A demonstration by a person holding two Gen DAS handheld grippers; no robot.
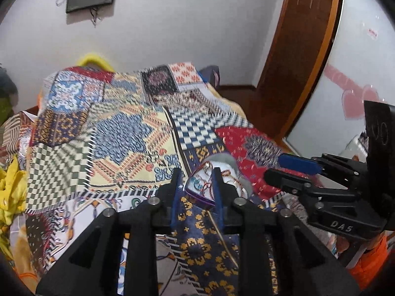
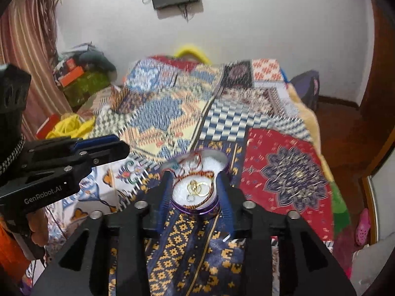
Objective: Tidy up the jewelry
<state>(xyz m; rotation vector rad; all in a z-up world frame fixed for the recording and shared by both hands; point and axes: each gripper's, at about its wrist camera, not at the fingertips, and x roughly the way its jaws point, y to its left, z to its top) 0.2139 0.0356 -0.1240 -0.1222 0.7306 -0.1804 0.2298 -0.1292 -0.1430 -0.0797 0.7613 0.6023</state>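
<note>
A heart-shaped purple tin (image 2: 197, 208) with white lining sits on the patterned bedspread (image 2: 172, 113). It holds gold rings (image 2: 198, 187), a small silver ring and a red cord bracelet (image 2: 195, 172). My right gripper (image 2: 193, 185) is open, its fingers on either side of the tin's near lobe. My left gripper (image 1: 196, 175) is open just left of the tin (image 1: 200, 194), above its near edge. A small ring (image 1: 207, 165) shows by its right fingertip; whether it is held I cannot tell. Each gripper shows in the other's view, the right one (image 1: 286, 170) and the left one (image 2: 103, 148).
The patchwork bedspread (image 1: 111, 123) covers the bed. Yellow cloth (image 1: 9, 192) lies at its left edge. A wooden door frame (image 1: 296, 61) and a mirrored panel (image 1: 358, 49) stand on the right. Boxes and a green container (image 2: 84, 83) sit at far left.
</note>
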